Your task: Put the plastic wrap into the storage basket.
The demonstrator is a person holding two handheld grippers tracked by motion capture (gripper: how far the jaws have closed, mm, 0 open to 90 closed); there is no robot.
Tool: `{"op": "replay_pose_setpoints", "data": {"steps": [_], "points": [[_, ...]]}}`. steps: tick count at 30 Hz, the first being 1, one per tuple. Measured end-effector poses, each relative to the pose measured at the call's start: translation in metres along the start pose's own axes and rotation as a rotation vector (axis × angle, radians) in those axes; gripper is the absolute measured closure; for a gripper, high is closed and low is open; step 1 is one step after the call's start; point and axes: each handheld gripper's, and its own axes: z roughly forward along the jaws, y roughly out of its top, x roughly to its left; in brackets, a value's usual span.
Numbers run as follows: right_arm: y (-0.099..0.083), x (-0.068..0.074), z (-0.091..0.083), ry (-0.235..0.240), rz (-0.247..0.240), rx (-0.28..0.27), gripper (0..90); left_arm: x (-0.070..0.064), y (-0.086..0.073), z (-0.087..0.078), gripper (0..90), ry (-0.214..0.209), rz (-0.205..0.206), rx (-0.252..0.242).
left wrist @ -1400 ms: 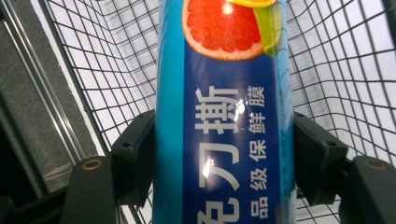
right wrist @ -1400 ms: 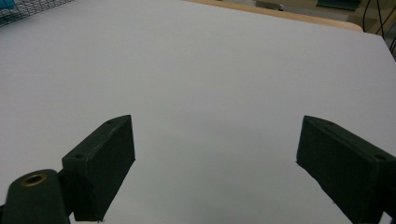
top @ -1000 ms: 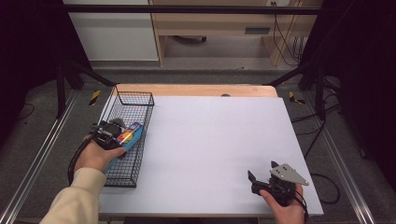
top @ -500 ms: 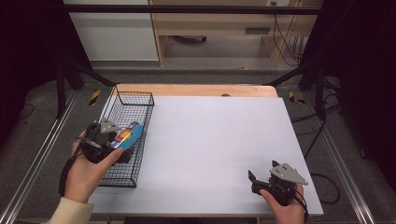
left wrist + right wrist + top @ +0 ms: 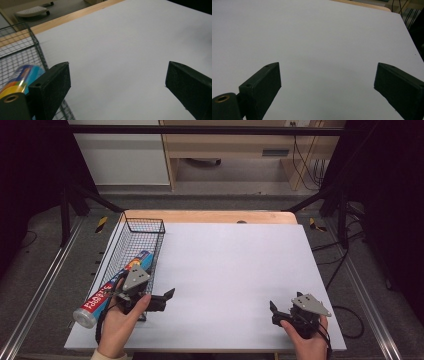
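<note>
Lying slantwise in the wire basket (image 5: 150, 227) is a colourful tube-shaped can (image 5: 112, 287), its silver end poking out past the basket's near edge at about seven o'clock and its blue top pointing toward one o'clock. The left gripper (image 5: 167, 299) is hovering just beside it, over the basket's near right corner, with the can sitting at roughly ten o'clock from the jaws. Those jaws are gaping wide and gripping nothing, pointing out toward three o'clock over the white table (image 5: 230, 270). In the left gripper view the can's (image 5: 22, 76) blue and yellow end is peeking out just behind the left-hand jaw, with the basket's (image 5: 35, 41) wire rim running up beside it, and the gripper (image 5: 117, 82) is looking across bare white tabletop.

The basket is sitting along the table's left edge, reaching toward the far left corner, and the can is the one thing showing inside it.

Over at five o'clock on the table, well apart from the can, the right gripper (image 5: 279, 312) is resting in the person's hand near the front edge. Its jaws are also standing wide apart and carrying nothing, as the right gripper view (image 5: 327, 82) is showing against the plain white surface.
</note>
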Motion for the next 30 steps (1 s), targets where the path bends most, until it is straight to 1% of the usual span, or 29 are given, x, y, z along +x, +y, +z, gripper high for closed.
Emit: {"op": "replay_pose_setpoints", "data": {"steps": [2, 5, 8, 9, 11, 13, 15, 17, 18, 21, 24, 26, 27, 28, 29, 30], "points": [[0.0, -0.002, -0.002, -0.008, 0.006, -0.003, 5.7, -0.004, 0.004, 0.009, 6.1, -0.01, 0.011, -0.014], [0.0, -0.003, -0.002, -0.006, 0.008, -0.002, 5.6, -0.01, 0.012, 0.021, 6.1, -0.019, 0.044, -0.028], [0.0, -0.005, -0.001, -0.003, 0.01, -0.003, 4.7, -0.015, 0.015, 0.032, 6.1, -0.035, 0.062, -0.042], [0.0, -0.005, -0.001, -0.002, 0.013, -0.007, 4.7, -0.017, 0.016, 0.037, 6.1, -0.038, 0.086, -0.032], [0.001, -0.006, -0.003, -0.002, 0.018, -0.023, 4.1, -0.021, 0.015, 0.044, 6.1, -0.038, 0.105, -0.03], [0.0, -0.008, -0.003, 0.002, 0.011, -0.027, 3.6, -0.024, 0.013, 0.05, 6.1, -0.049, 0.107, -0.05], [0.0, -0.009, -0.003, 0.005, 0.013, -0.027, 3.7, -0.03, 0.009, 0.059, 6.1, -0.061, 0.124, -0.057], [0.0, -0.01, -0.003, 0.008, 0.012, -0.03, 3.6, -0.036, 0.004, 0.068, 5.8, -0.066, 0.159, -0.043], [0.0, -0.01, -0.003, 0.008, 0.012, -0.032, 3.6, -0.039, 0.0, 0.072, 5.4, -0.072, 0.164, -0.034], [0.0, -0.01, -0.003, 0.015, 0.006, -0.027, 3.5, -0.044, -0.01, 0.083, 5.4, -0.096, 0.162, 0.001], [0.0, -0.009, -0.002, 0.019, 0.003, -0.02, 3.5, -0.044, -0.021, 0.086, 5.5, -0.106, 0.151, 0.008], [0.0, -0.009, -0.002, 0.022, 0.0, -0.022, 3.4, -0.042, -0.026, 0.086, 5.5, -0.109, 0.145, 0.006], [-0.001, -0.009, -0.002, 0.026, 0.002, -0.012, 3.4, -0.041, -0.033, 0.087, 5.5, -0.108, 0.139, 0.021], [-0.001, -0.009, -0.001, 0.026, 0.001, -0.007, 3.6, -0.041, -0.033, 0.087, 5.5, -0.108, 0.139, 0.021], [-0.001, -0.009, 0.0, 0.029, 0.005, 0.005, 4.0, -0.041, -0.04, 0.087, 5.2, -0.094, 0.113, 0.037], [-0.001, -0.009, 0.0, 0.029, 0.007, 0.008, 4.2, -0.041, -0.04, 0.087, 5.2, -0.094, 0.113, 0.037]]}}
